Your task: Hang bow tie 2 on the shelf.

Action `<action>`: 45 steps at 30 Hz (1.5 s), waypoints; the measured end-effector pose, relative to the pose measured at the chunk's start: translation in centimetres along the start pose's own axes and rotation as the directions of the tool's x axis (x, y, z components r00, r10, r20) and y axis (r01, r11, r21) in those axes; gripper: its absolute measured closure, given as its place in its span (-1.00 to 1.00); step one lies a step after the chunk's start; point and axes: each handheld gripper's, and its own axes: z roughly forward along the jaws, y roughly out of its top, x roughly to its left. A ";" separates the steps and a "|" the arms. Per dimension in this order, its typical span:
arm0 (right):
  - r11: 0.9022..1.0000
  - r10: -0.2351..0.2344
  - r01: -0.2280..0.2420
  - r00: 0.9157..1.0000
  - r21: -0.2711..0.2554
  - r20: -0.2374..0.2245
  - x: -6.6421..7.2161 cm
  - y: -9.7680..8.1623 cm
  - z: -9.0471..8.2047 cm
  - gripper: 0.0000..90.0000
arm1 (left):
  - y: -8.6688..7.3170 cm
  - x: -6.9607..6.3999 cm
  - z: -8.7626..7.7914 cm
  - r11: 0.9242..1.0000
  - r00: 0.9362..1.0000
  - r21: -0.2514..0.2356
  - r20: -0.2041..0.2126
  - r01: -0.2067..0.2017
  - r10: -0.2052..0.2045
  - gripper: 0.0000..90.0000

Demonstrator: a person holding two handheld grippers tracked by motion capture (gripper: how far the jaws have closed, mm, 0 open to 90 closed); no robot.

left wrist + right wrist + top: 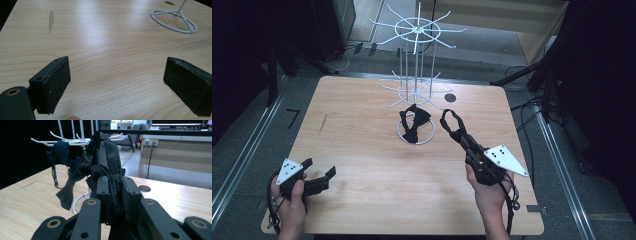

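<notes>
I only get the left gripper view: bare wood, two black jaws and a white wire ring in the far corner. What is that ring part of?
Observer: It is the foot of a tall white wire rack with two tiers of hooks.
Operator: Is anything hanging on it?
Observer: One dark bow tie hangs from a lower hook and dangles above the ring.
Operator: And what is the other hand doing?
Observer: The right gripper has its jaws shut on a second bow tie. The tie's strap loop sticks up, just right of the rack.
</notes>
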 end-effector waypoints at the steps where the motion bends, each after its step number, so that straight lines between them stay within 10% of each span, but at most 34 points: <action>1: 1.000 -0.004 0.004 1.000 -0.004 0.000 0.0 0.1 0.0 0.75 | 0.0 0.0 0.0 1.000 1.000 0.000 0.000 -0.001 0.001 -0.82; 45: 0.998 0.044 -0.043 0.999 0.050 -0.015 -0.2 -0.3 3.8 0.75 | 0.0 0.0 0.0 1.000 1.000 -0.002 0.004 0.006 -0.006 -0.82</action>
